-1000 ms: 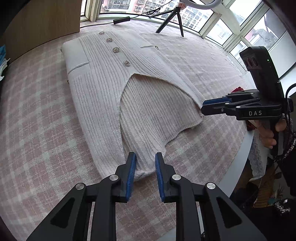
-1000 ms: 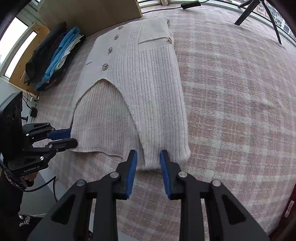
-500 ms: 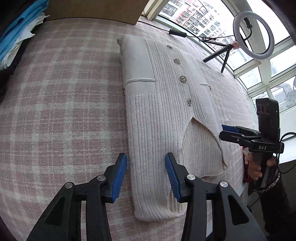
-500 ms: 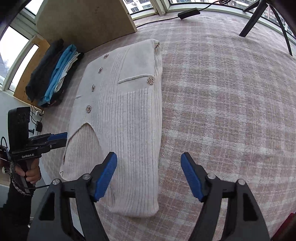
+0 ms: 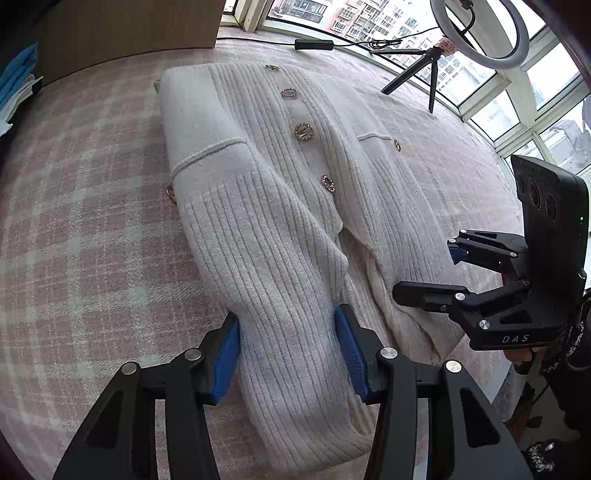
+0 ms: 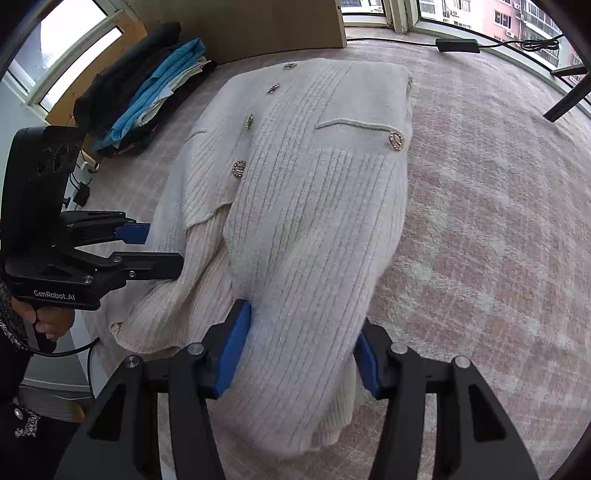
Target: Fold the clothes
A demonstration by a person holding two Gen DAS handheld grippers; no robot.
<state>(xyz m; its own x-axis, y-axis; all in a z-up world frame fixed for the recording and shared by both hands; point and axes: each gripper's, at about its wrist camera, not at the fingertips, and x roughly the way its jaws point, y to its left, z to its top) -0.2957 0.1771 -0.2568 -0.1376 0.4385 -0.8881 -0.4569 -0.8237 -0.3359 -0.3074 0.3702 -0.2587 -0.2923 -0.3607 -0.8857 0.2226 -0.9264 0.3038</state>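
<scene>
A cream ribbed cardigan (image 5: 258,221) with metal buttons lies on the pink plaid cover (image 5: 92,221), its sides folded inward. My left gripper (image 5: 288,343) straddles the near end of the left folded side. Its jaws are opening, with the knit filling the gap between the blue pads. My right gripper (image 6: 299,347) straddles the right folded side of the cardigan (image 6: 314,203). Its jaws are closing and the knit bulges over one pad. Each gripper also shows in the other's view: the right gripper (image 5: 424,273) and the left gripper (image 6: 164,249), both low over the hem.
A ring light on a small tripod (image 5: 428,70) and a black cable box (image 5: 314,44) stand at the far window side. Stacked blue and dark clothes (image 6: 147,85) lie at the far left by a wooden board (image 6: 240,26). The cover's edge runs close by a hand (image 6: 48,321).
Both grippers moved from the hem, spread their jaws and came down over the cardigan's folded sides. The right jaws spread wide, then narrowed onto the knit, which now humps up between the pads.
</scene>
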